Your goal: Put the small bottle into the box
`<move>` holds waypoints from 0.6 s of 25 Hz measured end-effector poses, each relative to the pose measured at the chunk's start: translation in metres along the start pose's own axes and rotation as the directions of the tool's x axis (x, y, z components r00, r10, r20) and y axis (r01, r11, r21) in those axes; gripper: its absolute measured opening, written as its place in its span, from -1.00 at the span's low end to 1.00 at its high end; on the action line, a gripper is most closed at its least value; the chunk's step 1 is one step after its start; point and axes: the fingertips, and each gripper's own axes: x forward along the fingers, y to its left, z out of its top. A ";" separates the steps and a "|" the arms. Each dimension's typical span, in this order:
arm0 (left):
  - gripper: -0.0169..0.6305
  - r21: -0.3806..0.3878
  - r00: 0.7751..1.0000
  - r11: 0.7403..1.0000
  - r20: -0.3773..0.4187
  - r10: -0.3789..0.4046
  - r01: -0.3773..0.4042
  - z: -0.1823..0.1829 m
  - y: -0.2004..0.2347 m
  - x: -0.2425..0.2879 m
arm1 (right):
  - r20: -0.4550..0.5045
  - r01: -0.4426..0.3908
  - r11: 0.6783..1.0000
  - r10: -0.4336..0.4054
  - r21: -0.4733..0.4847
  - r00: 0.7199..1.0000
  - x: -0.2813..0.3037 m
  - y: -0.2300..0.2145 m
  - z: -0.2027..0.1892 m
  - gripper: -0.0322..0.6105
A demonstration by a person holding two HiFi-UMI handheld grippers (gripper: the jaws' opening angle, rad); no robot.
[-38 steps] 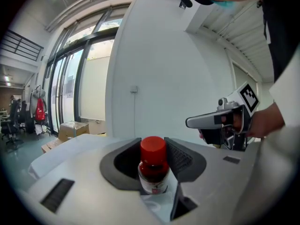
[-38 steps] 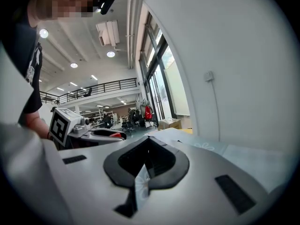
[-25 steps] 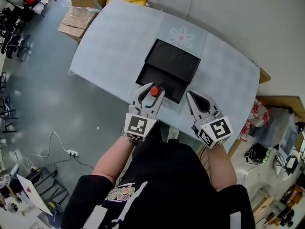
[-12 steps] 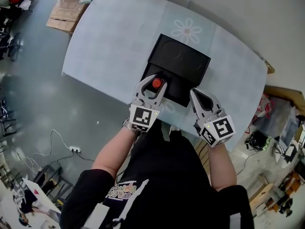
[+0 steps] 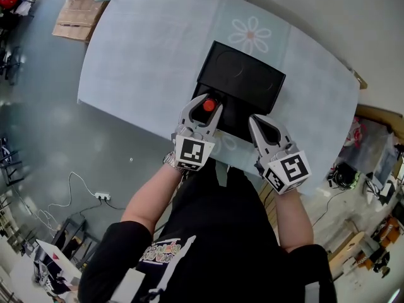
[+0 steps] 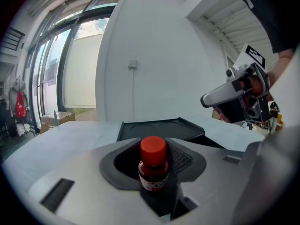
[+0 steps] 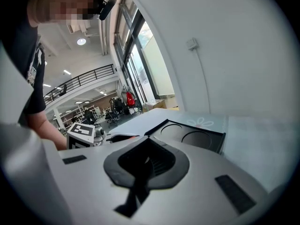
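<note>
The small bottle [image 5: 209, 105], dark with a red cap, stands upright between the jaws of my left gripper [image 5: 206, 108], which is shut on it. In the left gripper view the bottle [image 6: 153, 165] fills the gap between the pads. It hangs over the near left part of the black box [image 5: 235, 117], whose open lid [image 5: 243, 76] lies flat behind it. My right gripper [image 5: 266, 130] is just right of the box's near edge, shut and holding nothing. In the right gripper view the lid [image 7: 192, 136] lies ahead.
The box sits on a pale blue table [image 5: 145, 49] with a flower print [image 5: 250, 33] beyond the lid. The table's near edge runs just under both grippers. Cardboard boxes [image 5: 74, 11] lie on the floor at far left, and a power strip [image 5: 101, 196] at near left.
My left gripper has carried the bottle a little forward, from the box's near left corner to over its near part. The right gripper stays beside it, still shut.
</note>
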 end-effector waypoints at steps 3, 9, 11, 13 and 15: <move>-0.46 0.027 1.000 1.000 -0.003 -0.003 0.003 -0.004 0.000 0.003 | -0.001 0.002 1.000 -0.002 0.004 1.000 0.003 0.000 -0.002 -0.88; -0.46 0.080 0.999 0.997 -0.037 -0.003 0.006 -0.012 -0.006 0.008 | -0.005 0.016 1.000 -0.016 0.014 1.000 0.003 -0.006 -0.008 -0.88; -0.46 0.091 0.999 0.996 -0.047 0.000 0.004 -0.014 -0.006 0.008 | -0.003 0.019 1.000 -0.019 0.014 1.000 0.003 -0.004 -0.008 -0.88; -0.46 0.097 0.998 0.995 -0.063 0.004 0.002 -0.016 -0.007 0.008 | -0.001 0.022 1.000 -0.021 0.013 1.000 0.001 -0.003 -0.008 -0.88; -0.46 0.105 0.997 0.995 -0.076 0.008 0.000 -0.017 -0.007 0.008 | 0.000 0.023 1.000 -0.023 0.012 1.000 0.000 -0.002 -0.008 -0.88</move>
